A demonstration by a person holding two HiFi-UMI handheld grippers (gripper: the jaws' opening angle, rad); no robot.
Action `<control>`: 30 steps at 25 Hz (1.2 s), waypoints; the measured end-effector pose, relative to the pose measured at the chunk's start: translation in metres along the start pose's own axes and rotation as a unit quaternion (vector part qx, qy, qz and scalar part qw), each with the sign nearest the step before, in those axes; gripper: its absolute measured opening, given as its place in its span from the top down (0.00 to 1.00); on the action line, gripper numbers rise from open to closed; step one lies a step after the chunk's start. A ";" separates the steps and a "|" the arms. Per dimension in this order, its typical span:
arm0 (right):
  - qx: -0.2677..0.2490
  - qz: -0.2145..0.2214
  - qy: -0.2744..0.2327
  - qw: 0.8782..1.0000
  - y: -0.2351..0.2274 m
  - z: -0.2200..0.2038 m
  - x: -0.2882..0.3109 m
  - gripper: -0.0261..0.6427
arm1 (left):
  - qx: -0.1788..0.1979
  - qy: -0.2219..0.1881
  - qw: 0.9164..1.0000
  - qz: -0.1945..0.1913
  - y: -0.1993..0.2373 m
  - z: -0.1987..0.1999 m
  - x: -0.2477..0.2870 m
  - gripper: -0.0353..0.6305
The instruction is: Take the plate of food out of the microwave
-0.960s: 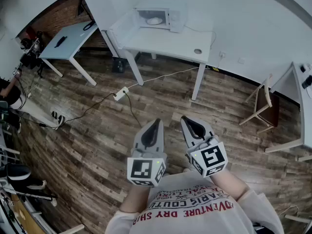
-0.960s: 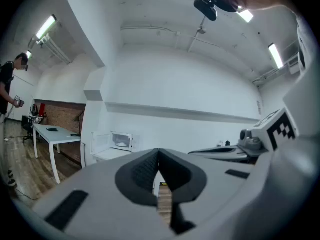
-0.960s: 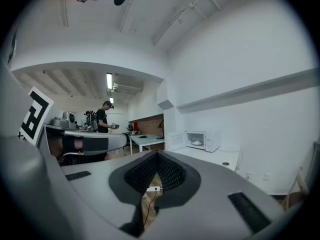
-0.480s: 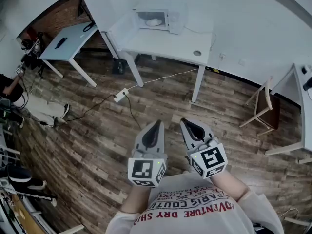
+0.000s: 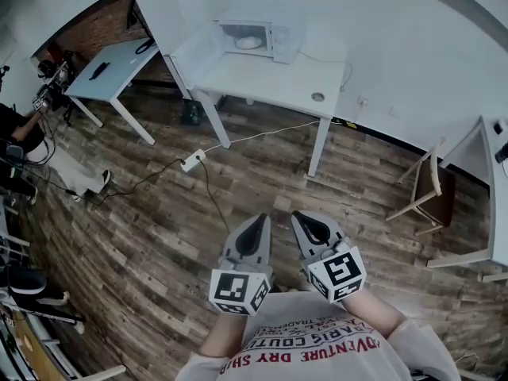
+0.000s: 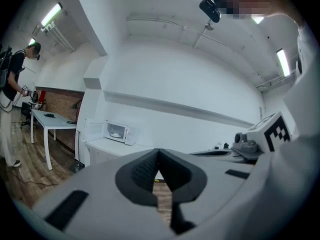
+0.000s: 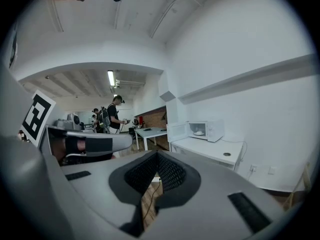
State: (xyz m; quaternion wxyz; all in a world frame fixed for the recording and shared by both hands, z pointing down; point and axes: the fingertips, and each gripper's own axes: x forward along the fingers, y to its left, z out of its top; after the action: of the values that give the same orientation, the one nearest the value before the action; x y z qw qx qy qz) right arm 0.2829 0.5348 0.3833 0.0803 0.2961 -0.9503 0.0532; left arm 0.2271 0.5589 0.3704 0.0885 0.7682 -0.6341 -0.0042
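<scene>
head view: left tongs and right tongs both pressed together, empty, far from the microwave

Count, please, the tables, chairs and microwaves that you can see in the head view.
Tables: 3
Chairs: 1
Microwaves: 1
Total: 5
</scene>
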 end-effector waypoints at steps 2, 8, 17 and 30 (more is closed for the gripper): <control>0.002 -0.003 0.009 1.000 -0.011 -0.005 0.004 0.94 | -0.009 0.003 1.000 -0.003 0.001 -0.003 0.009 0.94; 0.006 0.000 0.009 1.000 -0.034 0.003 0.037 0.94 | 0.005 0.000 1.000 0.022 0.033 0.005 0.039 0.94; -0.006 -0.026 0.031 0.999 -0.083 0.017 0.146 0.94 | -0.012 0.011 1.000 -0.009 0.118 0.015 0.138 0.94; -0.004 -0.023 0.023 0.999 -0.140 0.066 0.361 0.94 | 0.010 0.005 1.000 -0.017 0.290 0.069 0.282 0.94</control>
State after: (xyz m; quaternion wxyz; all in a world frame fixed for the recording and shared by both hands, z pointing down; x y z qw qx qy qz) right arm 0.0619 0.2107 0.3923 0.1049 0.3163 -0.9413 0.0539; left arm -0.0086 0.2229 0.3732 0.0837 0.7799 -0.6202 0.0047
